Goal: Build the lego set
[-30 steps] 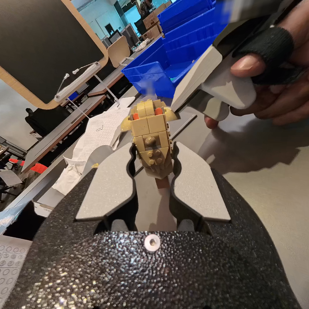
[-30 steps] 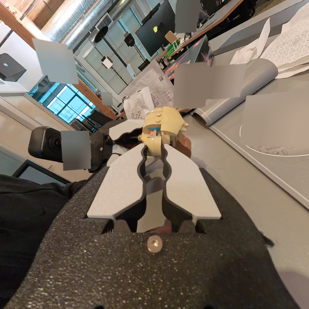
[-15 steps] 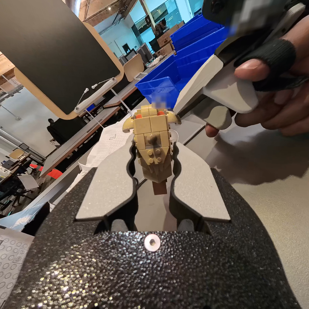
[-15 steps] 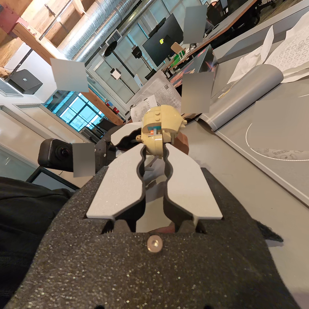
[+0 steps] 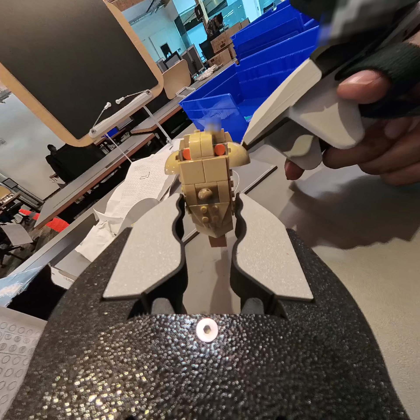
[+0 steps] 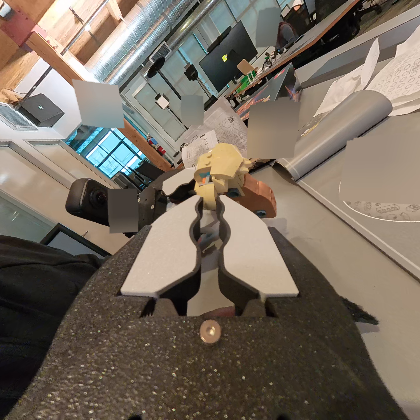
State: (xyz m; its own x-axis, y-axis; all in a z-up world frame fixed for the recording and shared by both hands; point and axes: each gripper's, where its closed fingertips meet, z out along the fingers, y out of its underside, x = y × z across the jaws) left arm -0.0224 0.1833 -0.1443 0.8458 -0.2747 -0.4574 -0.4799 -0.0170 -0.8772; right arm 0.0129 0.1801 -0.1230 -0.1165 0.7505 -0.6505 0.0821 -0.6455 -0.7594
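Basically both tongs are on one tan brick-built model point(image 5: 205, 181), held up off the grey table point(image 5: 363, 295).

Largest first: the model's long axis runs straight out along the left gripper point(image 5: 208, 211) fingers, orange-studded wide end far from it, narrow tail end with a brown piece point(image 5: 218, 241) back between the fingers. Left pads sit against the model's two flanks, so it is clamped on the model body at mid-length.

Right gripper point(image 6: 209, 204) comes in from the far right of the left one, crossing its axis. In the right wrist view its narrow jaws pinch a pale rounded tan part at the near edge of the model; the brown section point(image 6: 256, 197) lies just beyond and right of its tips.

Left gripper carries the bulk; right one only has a small edge part.

Beyond both: blue bins point(image 5: 261, 75), printed paper sheets point(image 5: 141, 181).
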